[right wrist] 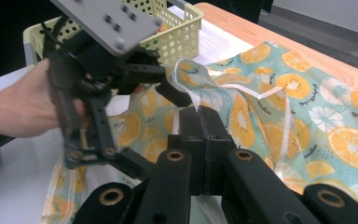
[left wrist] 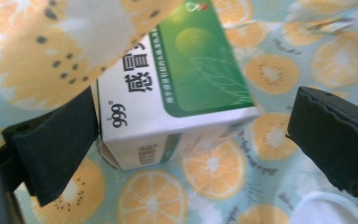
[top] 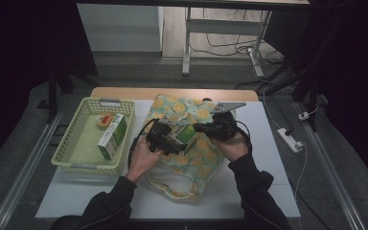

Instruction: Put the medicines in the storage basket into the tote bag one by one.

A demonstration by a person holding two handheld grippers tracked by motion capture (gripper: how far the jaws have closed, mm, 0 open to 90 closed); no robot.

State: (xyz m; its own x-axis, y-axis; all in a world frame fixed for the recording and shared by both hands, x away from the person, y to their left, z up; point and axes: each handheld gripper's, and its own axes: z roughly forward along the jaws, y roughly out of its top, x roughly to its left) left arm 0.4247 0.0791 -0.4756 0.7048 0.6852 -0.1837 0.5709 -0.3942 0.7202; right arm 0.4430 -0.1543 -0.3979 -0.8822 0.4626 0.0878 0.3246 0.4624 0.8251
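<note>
A fabric bag (top: 191, 158) printed with orange slices lies in the middle of the table. A green and white medicine box (left wrist: 182, 93) sits at its mouth, with a flap of the bag (left wrist: 51, 46) draped over its far end. My left gripper (left wrist: 191, 116) stands open around the box: one jaw is close against the box's side, the other is well clear. In the high view this gripper (top: 165, 139) is just left of the box (top: 184, 136). My right gripper (right wrist: 200, 112) is shut on the bag's white strap (right wrist: 189, 88) and holds it raised above the bag; in the high view it (top: 201, 128) is right of the box.
A pale yellow-green basket (top: 72, 143) stands at the left of the table with a second green and white box (top: 112, 136) and a small orange item (top: 104, 120) in it. A white mat (top: 268, 158) covers the table. A power strip (top: 290, 140) lies on the floor at right.
</note>
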